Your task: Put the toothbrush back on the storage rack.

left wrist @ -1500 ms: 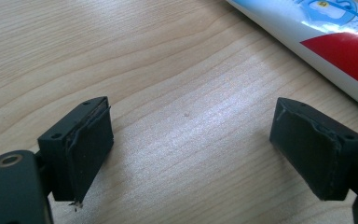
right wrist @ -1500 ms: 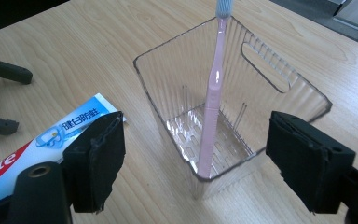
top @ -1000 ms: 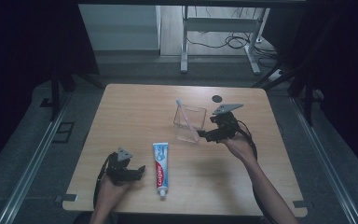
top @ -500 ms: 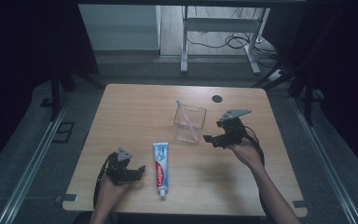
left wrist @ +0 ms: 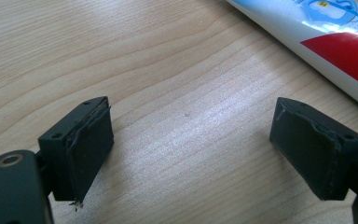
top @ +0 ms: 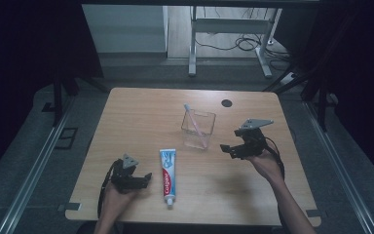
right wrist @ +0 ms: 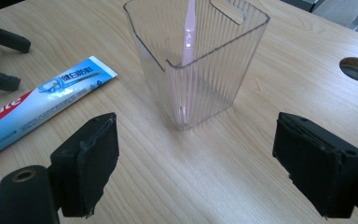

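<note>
Right gripper (top: 225,148): fingers wide, empty, just right of the clear cup (top: 198,129).
Cup: mid-worktop (top: 141,112), pink toothbrush (right wrist: 188,32) inside.
Left gripper (top: 147,177): fingers wide, empty, beside toothpaste tube (top: 167,174).
Right gripper view: cup's ribbed walls.

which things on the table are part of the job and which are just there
In the job: clear cup, pink toothbrush standing in it, toothpaste tube lying flat, right gripper and left gripper, both open.
Just there: round hole in the table.
</note>
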